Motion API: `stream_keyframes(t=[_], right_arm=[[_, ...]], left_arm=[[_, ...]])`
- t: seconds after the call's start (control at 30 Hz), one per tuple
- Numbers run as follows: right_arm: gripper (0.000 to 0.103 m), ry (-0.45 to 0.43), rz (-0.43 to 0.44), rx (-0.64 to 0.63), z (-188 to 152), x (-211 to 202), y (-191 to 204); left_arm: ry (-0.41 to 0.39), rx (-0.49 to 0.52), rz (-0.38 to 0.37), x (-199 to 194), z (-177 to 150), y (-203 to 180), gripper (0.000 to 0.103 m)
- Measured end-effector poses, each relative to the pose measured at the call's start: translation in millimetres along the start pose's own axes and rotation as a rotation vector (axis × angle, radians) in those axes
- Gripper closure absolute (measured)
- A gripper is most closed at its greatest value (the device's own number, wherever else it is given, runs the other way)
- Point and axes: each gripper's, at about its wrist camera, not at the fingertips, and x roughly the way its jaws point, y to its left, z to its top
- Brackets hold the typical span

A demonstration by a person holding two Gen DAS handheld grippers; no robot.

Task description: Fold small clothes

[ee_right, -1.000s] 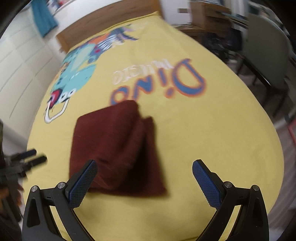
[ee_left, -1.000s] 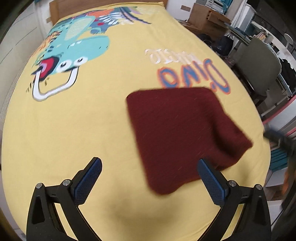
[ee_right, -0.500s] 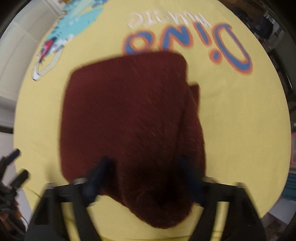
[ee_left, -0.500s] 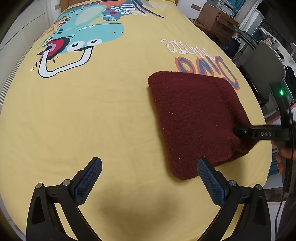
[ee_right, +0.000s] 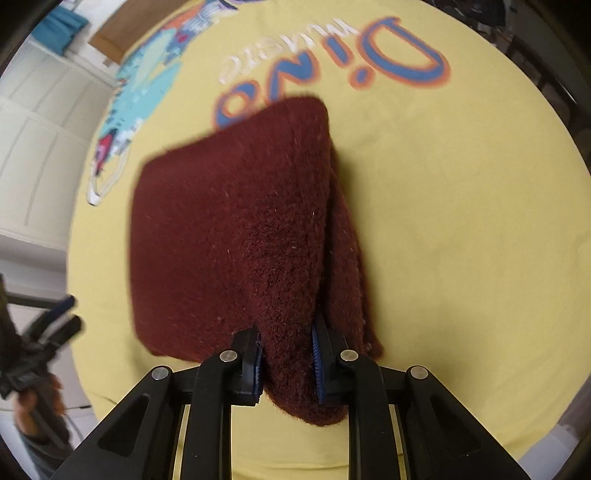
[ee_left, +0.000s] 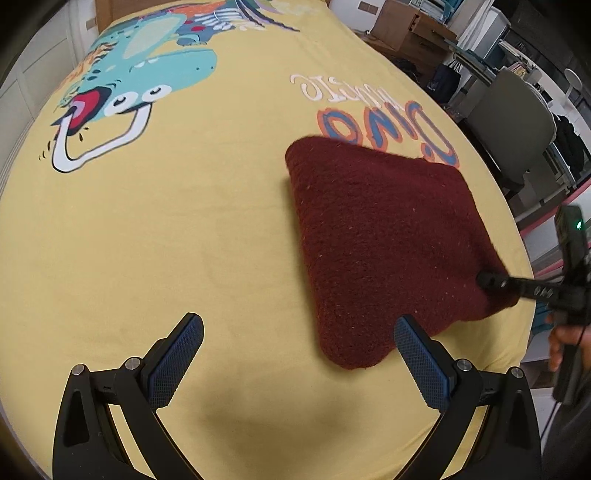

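A folded dark red knitted garment point(ee_left: 388, 236) lies on a yellow sheet with a dinosaur print point(ee_left: 184, 221). My left gripper point(ee_left: 299, 354) is open and empty, hovering just left of the garment's near corner. My right gripper point(ee_right: 287, 363) is shut on the garment point(ee_right: 236, 229) at its near edge, pinching a ridge of the knit between the blue pads. In the left wrist view the right gripper point(ee_left: 495, 282) bites the garment's right corner. In the right wrist view the left gripper point(ee_right: 55, 317) shows at the far left, off the garment.
The bed's right edge point(ee_left: 517, 236) drops off near the garment. Beyond it stand a grey chair point(ee_left: 509, 122), a desk and cardboard boxes point(ee_left: 406, 26). A white panelled wall point(ee_right: 33, 129) runs along the bed's left side.
My right gripper came down onto the garment's near edge and closed on it. My left gripper stayed open and shifted slightly away from the garment.
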Motion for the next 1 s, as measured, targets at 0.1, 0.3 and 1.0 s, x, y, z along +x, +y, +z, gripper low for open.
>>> stream_keyframes(t=[0.1,0.3,1.0], right_arm=[[0.083,0.0,-0.04,0.006,-8,9,-7],[0.066,-0.025,-0.053,0.035,-10,15,-8],[0.0,-0.101,-0.197,-0.095,33,-4,37]], left_arm=[[0.012,0.007,0.01,7,-1,-3,0.001],[0.025,-0.002,0.006,16,-2,-6,0.001],[0.124,-0.187,-0.059,68,53,-8,0.002]])
